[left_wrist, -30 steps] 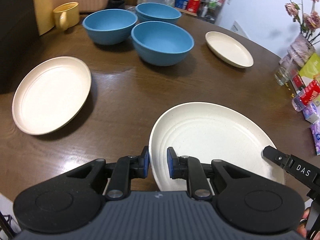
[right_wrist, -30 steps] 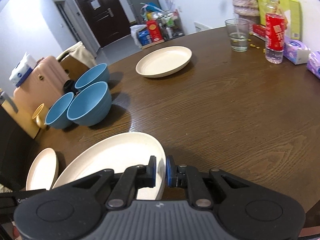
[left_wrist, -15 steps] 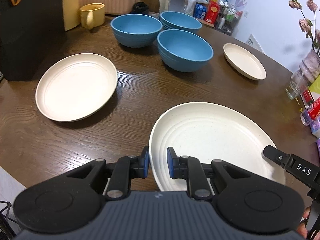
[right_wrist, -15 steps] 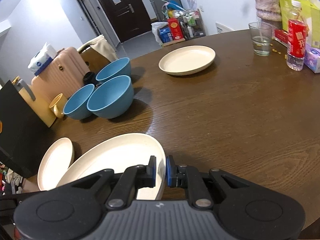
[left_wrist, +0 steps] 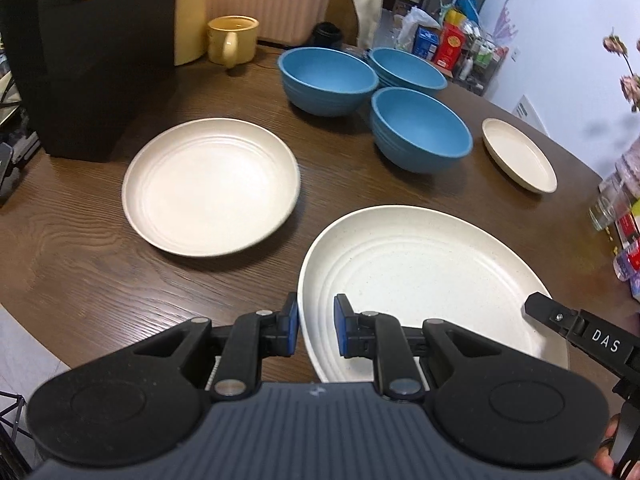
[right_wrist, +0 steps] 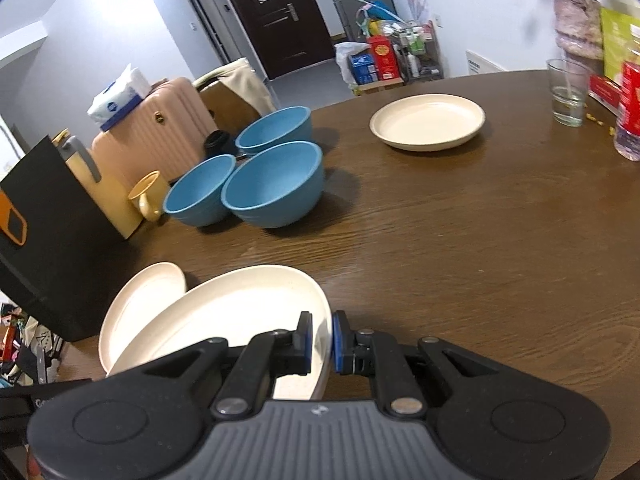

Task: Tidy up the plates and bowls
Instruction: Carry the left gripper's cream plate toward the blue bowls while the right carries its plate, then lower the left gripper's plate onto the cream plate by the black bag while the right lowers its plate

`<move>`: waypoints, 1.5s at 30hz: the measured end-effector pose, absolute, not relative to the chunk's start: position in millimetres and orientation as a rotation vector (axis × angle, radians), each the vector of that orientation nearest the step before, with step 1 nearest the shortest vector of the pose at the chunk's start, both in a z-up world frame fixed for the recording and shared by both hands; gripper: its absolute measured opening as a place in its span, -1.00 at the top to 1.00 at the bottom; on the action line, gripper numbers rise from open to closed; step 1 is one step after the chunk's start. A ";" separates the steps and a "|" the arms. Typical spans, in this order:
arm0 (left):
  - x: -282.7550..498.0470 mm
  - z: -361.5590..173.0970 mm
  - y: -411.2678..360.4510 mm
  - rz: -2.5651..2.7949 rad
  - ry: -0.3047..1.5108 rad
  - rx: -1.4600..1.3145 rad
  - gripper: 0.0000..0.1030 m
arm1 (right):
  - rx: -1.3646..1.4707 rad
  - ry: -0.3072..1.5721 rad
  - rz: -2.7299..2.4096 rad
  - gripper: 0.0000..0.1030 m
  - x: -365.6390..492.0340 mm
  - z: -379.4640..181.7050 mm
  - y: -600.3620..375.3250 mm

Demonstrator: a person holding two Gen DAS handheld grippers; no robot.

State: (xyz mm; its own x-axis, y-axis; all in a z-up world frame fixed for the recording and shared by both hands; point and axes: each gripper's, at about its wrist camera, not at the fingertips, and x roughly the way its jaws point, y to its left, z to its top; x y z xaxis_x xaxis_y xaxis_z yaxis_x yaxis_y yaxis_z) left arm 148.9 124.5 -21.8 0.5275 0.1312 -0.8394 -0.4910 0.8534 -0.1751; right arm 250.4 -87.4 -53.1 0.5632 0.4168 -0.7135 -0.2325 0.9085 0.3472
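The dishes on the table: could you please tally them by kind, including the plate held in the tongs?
Cream plates: 3 – held plate, left plate, far plate
Blue bowls: 3 – near bowl, left bowl, back bowl
Yellow mug: 1
Total: 7

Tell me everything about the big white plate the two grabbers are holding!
The held plate is round, cream with tiny speckles, ringed inside and empty, plastic-looking. The left gripper pinches its left rim and the right gripper its right rim. It hangs tilted above the brown table, partly over another cream plate.
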 end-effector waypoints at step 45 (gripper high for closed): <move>205.6 -58.9 352.8 0.325 0.970 -0.307 0.66 | 0.089 0.919 0.310 0.80 268.7 -95.1 157.8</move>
